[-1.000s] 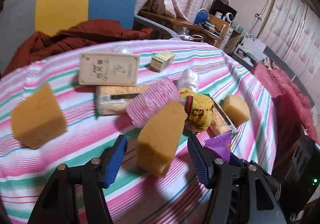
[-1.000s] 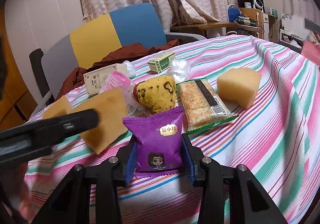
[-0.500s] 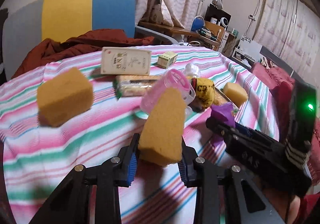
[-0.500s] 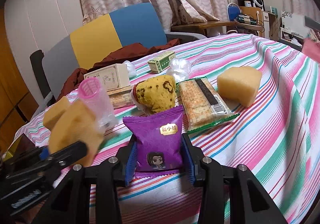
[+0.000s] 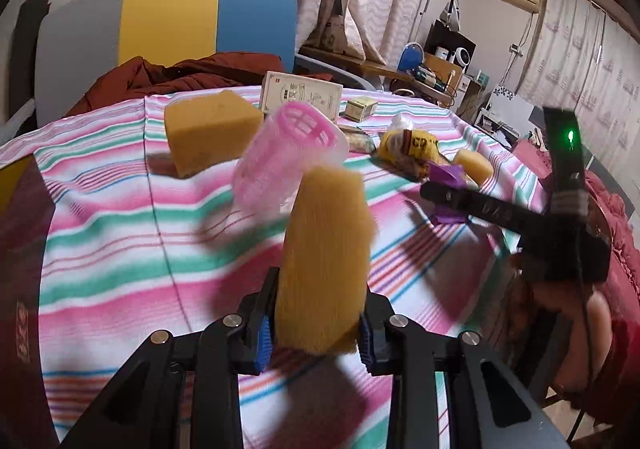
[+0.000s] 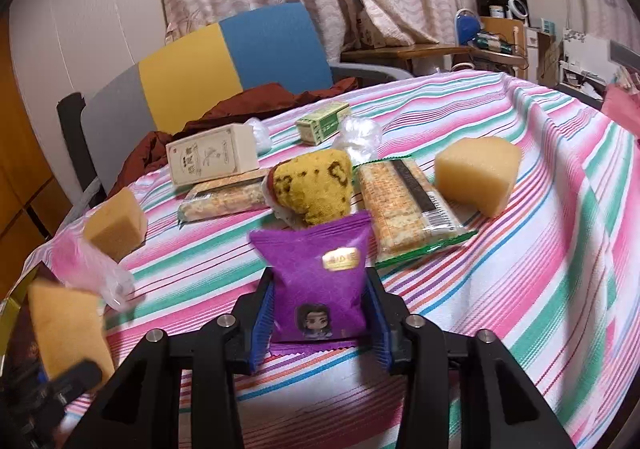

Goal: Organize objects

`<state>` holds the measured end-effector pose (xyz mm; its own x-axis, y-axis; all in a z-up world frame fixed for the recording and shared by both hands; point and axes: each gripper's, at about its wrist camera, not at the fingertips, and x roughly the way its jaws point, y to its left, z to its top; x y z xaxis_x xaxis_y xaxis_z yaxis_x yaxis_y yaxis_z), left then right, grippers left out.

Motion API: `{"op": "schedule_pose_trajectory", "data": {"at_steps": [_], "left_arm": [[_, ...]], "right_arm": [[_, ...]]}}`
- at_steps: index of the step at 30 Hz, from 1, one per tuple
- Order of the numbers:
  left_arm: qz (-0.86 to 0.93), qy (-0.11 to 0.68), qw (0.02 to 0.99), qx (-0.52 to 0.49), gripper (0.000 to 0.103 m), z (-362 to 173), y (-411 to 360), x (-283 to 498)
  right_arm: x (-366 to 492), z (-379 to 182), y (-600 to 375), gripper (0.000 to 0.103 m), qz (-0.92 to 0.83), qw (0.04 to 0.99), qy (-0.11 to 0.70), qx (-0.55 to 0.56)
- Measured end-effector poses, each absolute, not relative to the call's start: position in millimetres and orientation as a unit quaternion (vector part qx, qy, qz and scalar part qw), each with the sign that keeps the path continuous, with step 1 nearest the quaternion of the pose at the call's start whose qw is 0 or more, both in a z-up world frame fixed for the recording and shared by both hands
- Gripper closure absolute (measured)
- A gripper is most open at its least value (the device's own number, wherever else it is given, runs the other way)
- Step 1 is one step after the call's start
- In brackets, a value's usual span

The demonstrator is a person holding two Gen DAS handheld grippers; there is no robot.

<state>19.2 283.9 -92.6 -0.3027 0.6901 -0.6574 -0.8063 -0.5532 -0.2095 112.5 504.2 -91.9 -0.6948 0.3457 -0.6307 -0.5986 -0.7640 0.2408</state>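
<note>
- Left gripper (image 5: 316,333), bottom centre of left wrist view, pointed down & fwd over the striped tablecloth (image 5: 100,233); blue ribbed pads clamped on a tall yellow sponge block (image 5: 324,265), porous, rounded top, held upright, motion-blurred.
- Same view, upper left: second sponge (image 5: 210,131), wedge-shaped, flat on the cloth. Just right of it a pink mesh roller (image 5: 288,157), translucent plastic cylinder, blurred, behind the held sponge.
- Right edge of that view: right gripper's black body w/ a green light; a hand (image 5: 580,313) under it, partly hidden.
- Right gripper (image 6: 318,323), bottom centre of right wrist view, angled down; jaws opening, purple foil snack packet (image 6: 318,281) upright between the blue pads w/ slim gaps each side, crimped bottom edge on the cloth.
- Behind packet, centre: yellow spotted fabric lump (image 6: 314,187). Left of it a cream cardboard box (image 6: 212,159) on a clear cracker pack (image 6: 226,201).
- Right of centre: another cracker pack (image 6: 404,205), green-edged wrapper, then a pale foam wedge (image 6: 476,173).
</note>
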Motion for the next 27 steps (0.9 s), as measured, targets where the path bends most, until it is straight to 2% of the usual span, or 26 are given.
{"op": "schedule_pose_trajectory", "data": {"at_steps": [3,7,9,13,16,18,20,22,23,27], "left_arm": [[0.802,0.072,0.467,-0.365,0.071,-94,281,18],[0.800,0.060,0.470,-0.369,0.070,-97,278,16],[0.798,0.055,0.471,-0.371,0.071,-97,277,15],[0.797,0.049,0.473,-0.372,0.071,-98,276,16],[0.796,0.043,0.475,-0.374,0.071,-99,274,16],[0.794,0.037,0.477,-0.375,0.071,-100,272,15],[0.792,0.032,0.479,-0.378,0.071,-101,271,14],[0.791,0.028,0.480,-0.379,0.071,-101,271,13],[0.790,0.026,0.481,-0.380,0.071,-102,270,12],[0.787,0.018,0.483,-0.382,0.071,-103,268,11]], "right_arm": [[122,-79,499,0.031,0.899,0.276,0.210,-0.267],[129,-44,479,0.025,0.920,0.271,0.183,-0.216],[122,-27,463,0.014,0.936,0.228,0.173,-0.207],[79,-18,438,0.012,0.937,0.092,0.205,-0.268],[43,-36,435,0.017,0.906,0.058,0.248,-0.338],[29,-50,437,0.029,0.887,0.030,0.292,-0.356],[21,-54,435,0.032,0.886,0.023,0.296,-0.357],[13,-58,432,0.047,0.883,0.005,0.294,-0.365],[11,-60,430,0.064,0.884,0.002,0.290,-0.367],[12,-57,427,0.066,0.895,0.026,0.276,-0.351]]}}
